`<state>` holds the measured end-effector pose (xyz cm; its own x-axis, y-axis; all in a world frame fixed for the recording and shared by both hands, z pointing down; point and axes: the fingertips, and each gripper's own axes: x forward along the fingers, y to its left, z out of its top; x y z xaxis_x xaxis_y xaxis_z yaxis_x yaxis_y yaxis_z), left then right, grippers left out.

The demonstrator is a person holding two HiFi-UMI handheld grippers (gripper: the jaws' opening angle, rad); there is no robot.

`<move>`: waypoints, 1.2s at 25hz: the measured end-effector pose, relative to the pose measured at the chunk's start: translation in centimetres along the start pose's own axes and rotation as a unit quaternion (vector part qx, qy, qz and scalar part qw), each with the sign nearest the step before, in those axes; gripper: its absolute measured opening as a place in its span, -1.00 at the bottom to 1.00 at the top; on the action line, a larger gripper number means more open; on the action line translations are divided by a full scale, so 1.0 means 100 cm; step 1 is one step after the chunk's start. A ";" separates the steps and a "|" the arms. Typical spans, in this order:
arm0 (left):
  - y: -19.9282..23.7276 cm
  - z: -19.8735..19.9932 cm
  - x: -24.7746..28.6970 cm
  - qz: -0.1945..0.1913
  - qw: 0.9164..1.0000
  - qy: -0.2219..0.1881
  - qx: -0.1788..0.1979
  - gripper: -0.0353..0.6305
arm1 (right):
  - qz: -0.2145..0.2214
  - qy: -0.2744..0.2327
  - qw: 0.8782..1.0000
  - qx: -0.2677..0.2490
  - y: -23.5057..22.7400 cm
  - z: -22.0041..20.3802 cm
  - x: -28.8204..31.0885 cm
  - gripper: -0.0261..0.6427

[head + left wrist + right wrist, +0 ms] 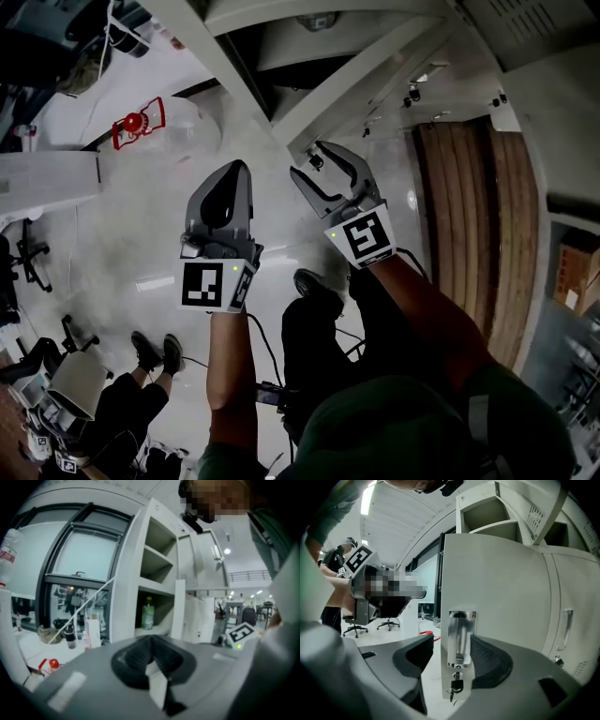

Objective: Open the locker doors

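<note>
**Inspector:** Your right gripper (pixel 457 645) has its jaws well apart, and the free edge of the grey locker door (pixel 501 588) stands between them. The chrome handle (pixel 461 637) on that edge sits in the gap, just in front of the right-hand pad. The left-hand pad is clear of the door, so nothing is clamped.

**Second inspector:** Noted also: a key (pixel 457 686) sits in the lock directly below the handle. Past the door's edge you can see the room, and open shelves show above its top.

**Inspector:** Your left gripper (pixel 151 641) has its jaws together and holds nothing. It faces an open locker compartment (pixel 157 604), where a green bottle (pixel 148 613) stands upright on a shelf.

**Second inspector:** In the head view your two grippers are side by side, near each other but not touching.
</note>
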<state>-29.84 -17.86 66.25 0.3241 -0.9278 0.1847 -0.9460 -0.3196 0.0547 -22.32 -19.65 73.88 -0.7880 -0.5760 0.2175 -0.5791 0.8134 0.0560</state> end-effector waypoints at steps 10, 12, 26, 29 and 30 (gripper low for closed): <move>0.012 -0.005 -0.010 0.015 1.000 0.003 -0.011 -0.89 | -0.133 0.029 0.989 0.052 -0.007 0.002 0.007 -0.39; 0.009 -0.005 -0.010 0.012 1.000 0.004 -0.013 -0.89 | -0.132 0.033 0.990 0.043 -0.007 0.002 0.004 -0.39; -0.037 -0.008 -0.012 -0.021 1.000 0.010 -0.009 -0.89 | -0.150 0.027 0.988 0.034 -0.013 -0.012 -0.075 -0.33; -0.052 -0.008 -0.013 -0.027 1.000 0.008 -0.008 -0.89 | -0.161 0.031 0.986 0.038 -0.019 -0.019 -0.097 -0.33; -0.057 -0.009 -0.013 -0.029 1.000 0.008 -0.008 -0.89 | -0.165 0.033 0.985 0.039 -0.021 -0.022 -0.104 -0.33</move>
<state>-24.88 -14.66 66.56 0.3787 -0.9046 0.1958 -0.9255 -0.3699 0.0813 -12.41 -15.20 73.60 -0.5404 -0.7993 0.2629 -0.8175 0.5727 0.0606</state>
